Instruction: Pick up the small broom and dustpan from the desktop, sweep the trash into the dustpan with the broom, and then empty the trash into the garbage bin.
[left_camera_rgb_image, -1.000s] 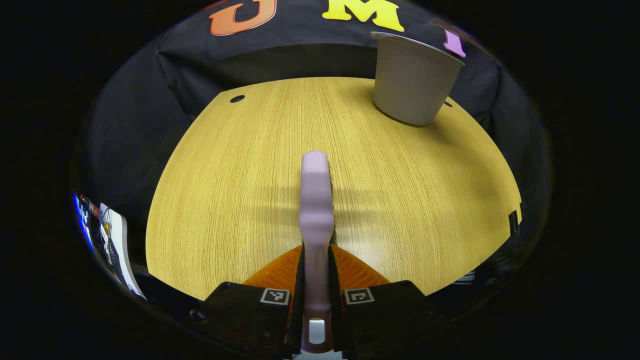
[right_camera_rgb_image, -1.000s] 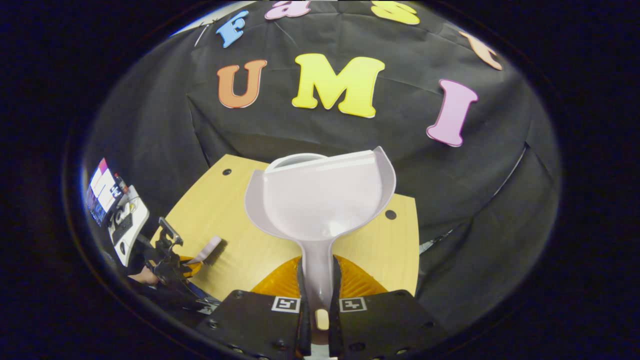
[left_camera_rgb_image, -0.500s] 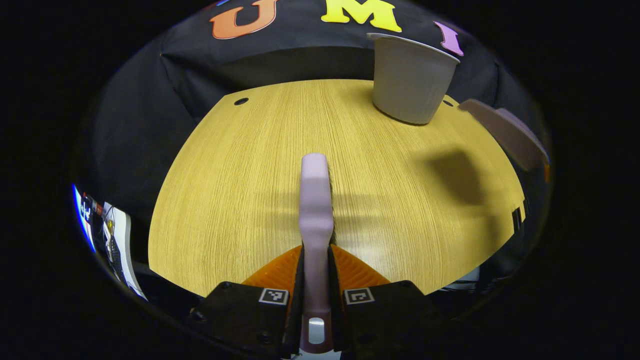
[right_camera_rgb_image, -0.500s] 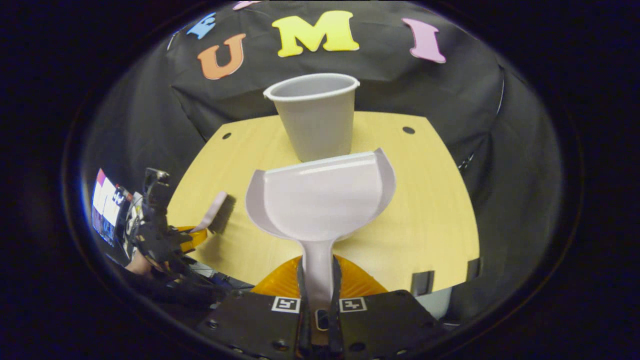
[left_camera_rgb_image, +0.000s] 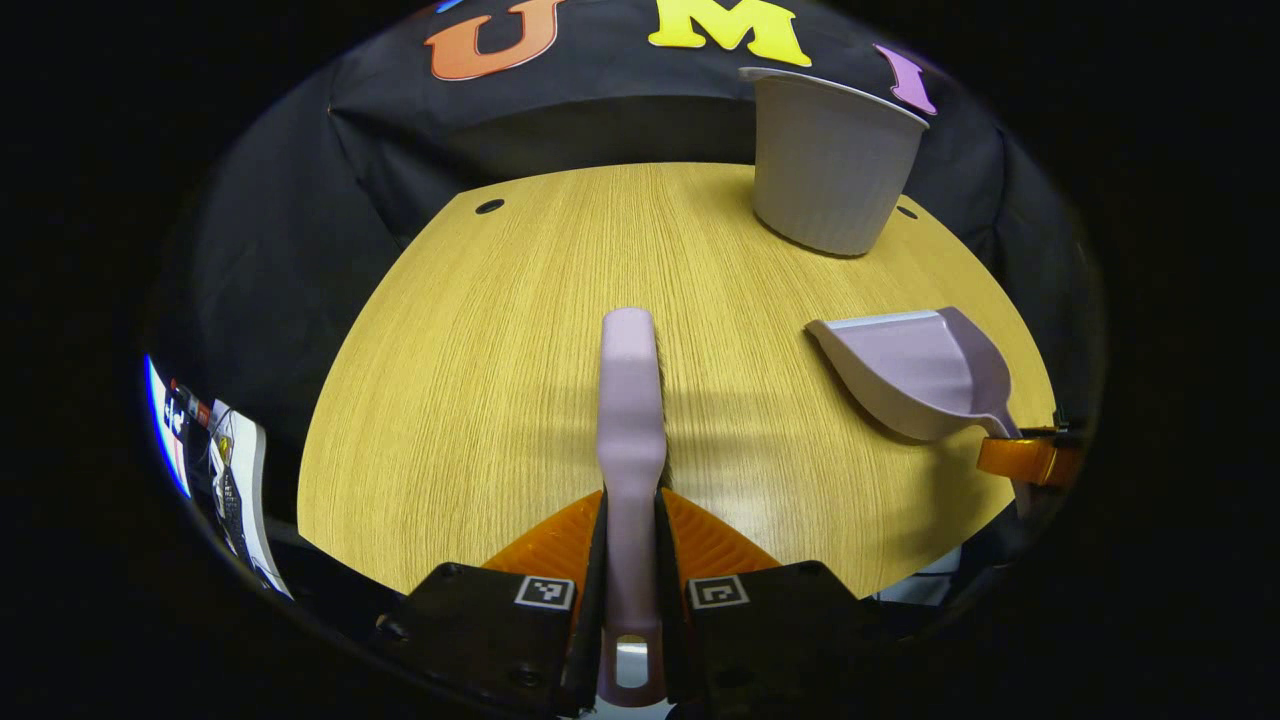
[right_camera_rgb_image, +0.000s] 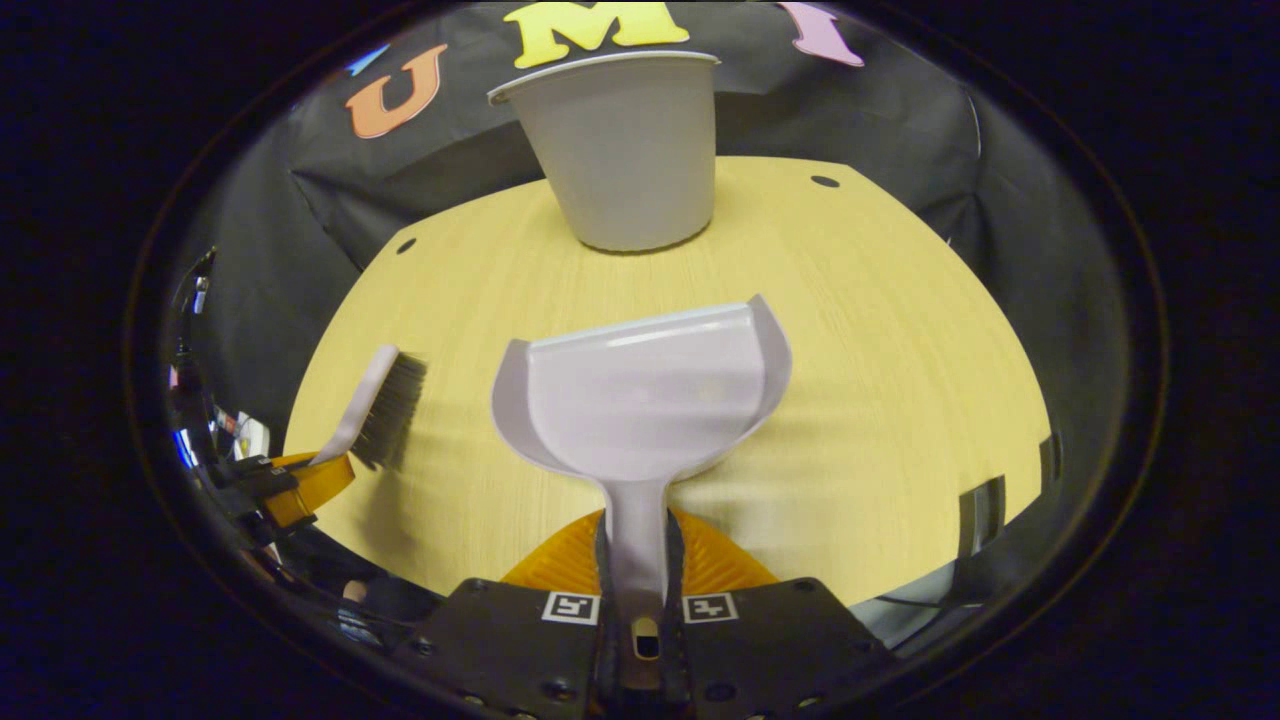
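Note:
My left gripper (left_camera_rgb_image: 630, 540) is shut on the pale lilac handle of the small broom (left_camera_rgb_image: 630, 400), which points forward just above the wooden desktop (left_camera_rgb_image: 500, 330). In the right gripper view the broom (right_camera_rgb_image: 380, 405) shows its dark bristles at the left. My right gripper (right_camera_rgb_image: 637, 545) is shut on the handle of the lilac dustpan (right_camera_rgb_image: 640, 395), held low over the desktop (right_camera_rgb_image: 880, 330) with its mouth toward the grey garbage bin (right_camera_rgb_image: 620, 150). The dustpan (left_camera_rgb_image: 915, 365) appears at the right in the left gripper view, below the bin (left_camera_rgb_image: 830, 160). The pan looks empty.
The bin stands upright near the desk's far edge, in front of the black cloth wall. Small round holes (left_camera_rgb_image: 489, 206) mark the desk's far corners. A screen and some gear (left_camera_rgb_image: 215, 470) sit beyond the desk's left edge.
The right gripper has brought the dustpan down from above the bin and back toward the near side of the desk. The left gripper and broom have barely moved.

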